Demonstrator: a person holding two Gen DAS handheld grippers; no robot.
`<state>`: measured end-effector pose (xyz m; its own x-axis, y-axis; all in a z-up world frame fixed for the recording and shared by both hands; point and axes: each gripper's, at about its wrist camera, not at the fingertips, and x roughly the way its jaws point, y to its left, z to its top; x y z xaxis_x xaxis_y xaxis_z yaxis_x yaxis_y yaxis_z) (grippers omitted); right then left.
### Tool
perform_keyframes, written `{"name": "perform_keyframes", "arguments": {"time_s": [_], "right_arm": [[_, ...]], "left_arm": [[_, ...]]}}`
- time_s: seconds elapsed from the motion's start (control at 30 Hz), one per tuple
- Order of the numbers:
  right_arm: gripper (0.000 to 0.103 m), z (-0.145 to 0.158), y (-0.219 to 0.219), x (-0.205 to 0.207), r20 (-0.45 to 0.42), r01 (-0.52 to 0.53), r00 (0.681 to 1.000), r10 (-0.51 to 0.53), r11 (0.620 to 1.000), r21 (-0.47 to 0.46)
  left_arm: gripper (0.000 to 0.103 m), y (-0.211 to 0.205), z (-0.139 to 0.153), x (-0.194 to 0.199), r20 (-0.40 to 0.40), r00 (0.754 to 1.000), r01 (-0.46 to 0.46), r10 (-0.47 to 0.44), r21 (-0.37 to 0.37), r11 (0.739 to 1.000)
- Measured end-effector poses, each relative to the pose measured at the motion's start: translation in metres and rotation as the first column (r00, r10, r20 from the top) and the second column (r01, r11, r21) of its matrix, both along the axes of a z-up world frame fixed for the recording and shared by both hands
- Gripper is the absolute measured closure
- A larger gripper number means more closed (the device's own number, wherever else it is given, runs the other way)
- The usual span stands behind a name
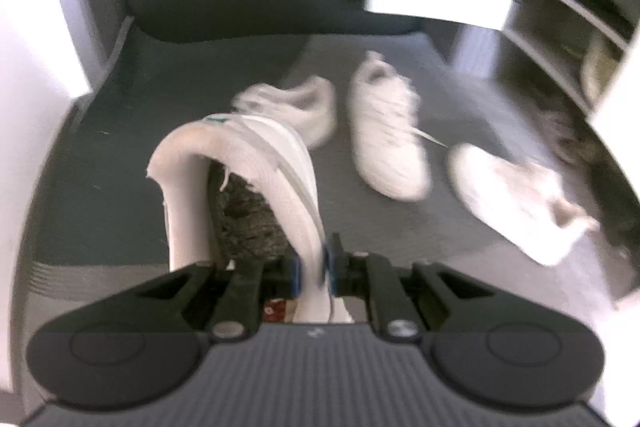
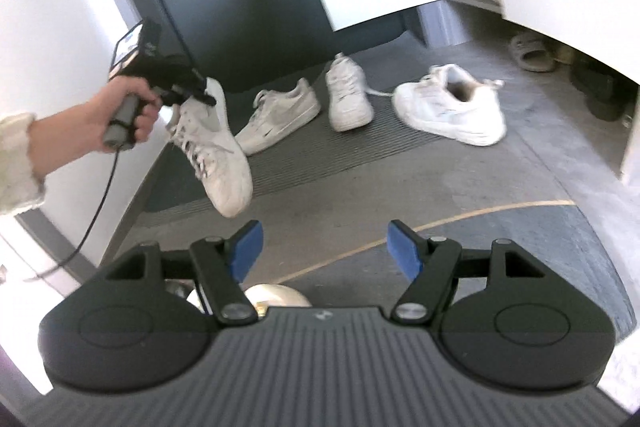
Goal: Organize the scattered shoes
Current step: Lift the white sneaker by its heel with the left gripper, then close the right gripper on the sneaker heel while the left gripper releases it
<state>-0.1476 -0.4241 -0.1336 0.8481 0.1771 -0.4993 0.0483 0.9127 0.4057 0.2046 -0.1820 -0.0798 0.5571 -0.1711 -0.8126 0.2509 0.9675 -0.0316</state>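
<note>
Right wrist view: the left claw [image 2: 200,93] is clamping a white sneaker [image 2: 214,147] by its heel at 10 o'clock, dangling it above the floor mat [image 2: 320,163]; the right claw [image 2: 326,247] is hanging open, empty. Keeping that grip firm should be steadying the carry toward the shelves [image 1: 568,11].

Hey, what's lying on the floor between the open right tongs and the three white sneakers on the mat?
Nothing lies there. In the right wrist view, only bare grey floor separates the right tongs from the three sneakers.
</note>
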Motion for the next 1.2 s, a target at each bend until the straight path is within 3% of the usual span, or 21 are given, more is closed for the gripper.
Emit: {"name": "perform_keyframes", "arguments": {"time_s": [0.1, 0.27, 0.47, 0.6, 0.87, 1.2], "right_arm": [[0.032, -0.009, -0.019, -0.021, 0.030, 0.051, 0.998, -0.051, 0.999, -0.004], [0.032, -0.023, -0.047, -0.050, 0.059, 0.139, 0.989, -0.139, 0.990, -0.008], [0.032, -0.040, -0.077, -0.080, 0.015, 0.221, 0.975, -0.221, 0.975, 0.016], [0.032, -0.048, -0.096, -0.098, -0.029, 0.262, 0.965, -0.262, 0.965, -0.002], [0.032, -0.084, -0.127, -0.129, -0.152, 0.338, 0.931, -0.333, 0.941, 0.005], [0.032, -0.112, -0.146, -0.158, -0.224, 0.395, 0.899, -0.375, 0.917, 0.049]], "left_arm": [[0.090, -0.036, -0.002, -0.035, -0.050, 0.995, 0.088, -0.089, -0.028, 0.996], [0.090, -0.086, -0.009, -0.092, -0.159, 0.960, 0.218, -0.231, -0.093, 0.971], [0.090, -0.147, -0.036, -0.151, -0.251, 0.909, 0.322, -0.334, -0.088, 0.943], [0.090, -0.193, -0.072, -0.179, -0.288, 0.881, 0.377, -0.375, -0.052, 0.925], [0.090, -0.277, -0.128, -0.226, -0.259, 0.852, 0.484, -0.455, 0.055, 0.874], [0.089, -0.325, -0.190, -0.244, -0.218, 0.862, 0.498, -0.458, 0.193, 0.845]]}}
